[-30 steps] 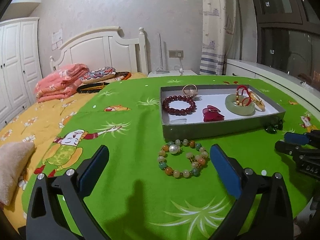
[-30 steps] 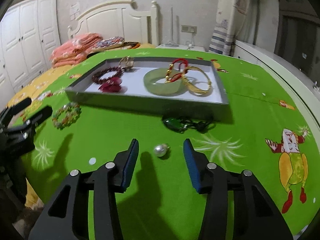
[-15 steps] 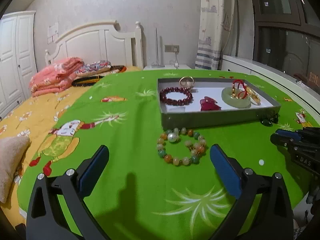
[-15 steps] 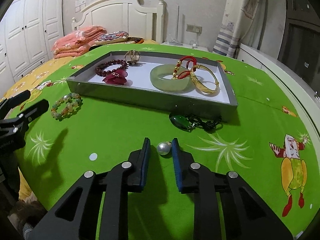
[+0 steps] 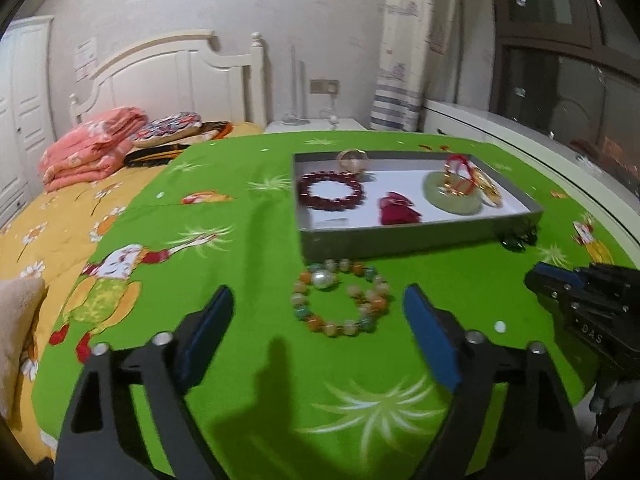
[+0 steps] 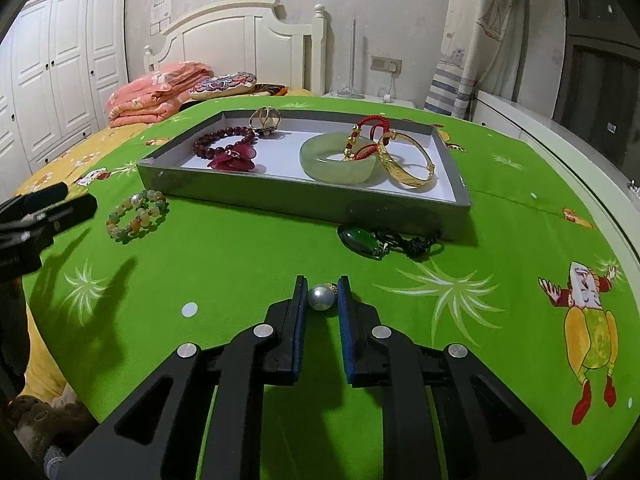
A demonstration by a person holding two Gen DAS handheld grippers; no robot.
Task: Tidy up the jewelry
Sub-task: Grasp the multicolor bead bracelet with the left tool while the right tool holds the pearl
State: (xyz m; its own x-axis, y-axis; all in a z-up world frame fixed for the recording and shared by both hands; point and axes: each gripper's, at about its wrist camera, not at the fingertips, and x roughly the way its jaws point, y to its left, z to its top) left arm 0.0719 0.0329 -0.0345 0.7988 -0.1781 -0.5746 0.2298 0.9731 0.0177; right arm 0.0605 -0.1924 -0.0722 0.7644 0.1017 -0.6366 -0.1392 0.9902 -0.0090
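Closed since a second ago: my right gripper [image 6: 323,295], its jaws now pinching the pearl earring [image 6: 321,297] on the green cloth [image 6: 240,264], in front of the grey tray [image 6: 304,196]. My left gripper [image 5: 320,312]: jaws spread wide, just short of the multicoloured bead bracelet [image 5: 340,300], untouched beside the tray's front wall.

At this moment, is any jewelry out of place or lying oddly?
Three pieces sit outside the gray tray, on the green cloth: the multicolor bead bracelet, the green pendant on its dark cord by the tray's front wall, and the pearl between the right gripper fingers. Nothing looks damaged.
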